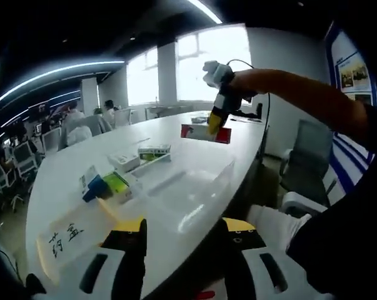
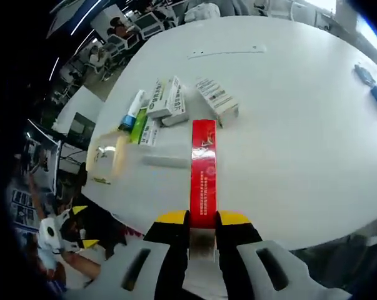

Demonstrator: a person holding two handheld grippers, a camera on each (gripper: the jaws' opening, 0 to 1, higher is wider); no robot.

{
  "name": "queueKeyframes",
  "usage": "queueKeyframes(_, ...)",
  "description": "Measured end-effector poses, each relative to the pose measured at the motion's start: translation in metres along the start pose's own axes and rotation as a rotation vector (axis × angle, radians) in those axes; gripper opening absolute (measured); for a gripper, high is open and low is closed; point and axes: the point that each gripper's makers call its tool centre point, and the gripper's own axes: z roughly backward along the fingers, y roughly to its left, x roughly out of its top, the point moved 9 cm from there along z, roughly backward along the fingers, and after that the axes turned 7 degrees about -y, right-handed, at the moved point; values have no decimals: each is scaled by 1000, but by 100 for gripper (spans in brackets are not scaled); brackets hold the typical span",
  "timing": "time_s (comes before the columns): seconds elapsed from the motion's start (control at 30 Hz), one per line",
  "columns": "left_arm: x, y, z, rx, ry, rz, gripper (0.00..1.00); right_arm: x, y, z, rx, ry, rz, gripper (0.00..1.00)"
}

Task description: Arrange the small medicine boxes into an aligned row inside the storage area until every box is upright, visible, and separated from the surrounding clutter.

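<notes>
My right gripper [image 2: 202, 219] is shut on one end of a long red medicine box [image 2: 204, 164], which points away over the white table [image 2: 301, 137]. In the left gripper view that red box [image 1: 204, 132] is low at the table's far part, under the right gripper [image 1: 217, 120]; whether it touches the table I cannot tell. Loose small boxes lie in a cluster: a white one [image 2: 216, 99], a white-green one [image 2: 166, 97], a green one [image 1: 117, 184] and a blue-capped one [image 1: 94, 187]. A clear plastic storage tray [image 1: 188, 190] lies before my open left gripper [image 1: 183, 247].
A paper label [image 1: 66, 237] with black characters lies at the table's near edge. Two blue items [image 2: 376, 90] sit far right on the table. Office chairs [image 1: 304, 156] stand beside the table, and people sit at desks beyond [image 1: 72, 122].
</notes>
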Motion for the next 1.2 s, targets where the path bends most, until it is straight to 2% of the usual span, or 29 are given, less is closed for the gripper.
queueKeyframes(0.13,1,-5,3,3,-2,-3,46,-13,3,-5,-32,5,24,15)
queueKeyframes(0.23,1,-5,1,-1,0,-5,46,-18,7,-7,-5,-2,-6,15)
queueKeyframes(0.27,1,-6,1,-3,5,-7,46,-13,6,-10,-11,9,-6,15)
queueKeyframes(0.37,2,-8,0,7,24,-21,46,-19,7,-14,-28,24,-17,15)
queueKeyframes(0.53,5,-8,1,-3,11,-22,46,-24,11,-17,-25,11,-33,15)
queueKeyframes(0.7,-2,-9,1,-5,20,-14,46,-27,12,-21,-53,1,-35,15)
queueKeyframes(0.77,-6,-8,2,22,40,-18,46,-19,11,-25,-63,-9,-32,15)
queueKeyframes(0.83,-8,-6,2,51,65,-39,46,-23,14,-31,-72,-2,-23,15)
queueKeyframes(0.93,-6,-8,3,43,52,-33,46,-22,12,-41,-119,21,0,15)
queueKeyframes(1.07,-4,-12,4,25,40,-34,46,-28,17,-49,-123,28,13,15)
queueKeyframes(1.13,-4,-12,5,40,50,-49,46,-30,18,-53,-133,27,21,15)
queueKeyframes(1.17,-4,-11,8,78,60,-75,46,-31,18,-55,-137,28,27,15)
queueKeyframes(1.2,-4,-12,8,83,64,-80,46,-33,18,-56,-138,28,27,15)
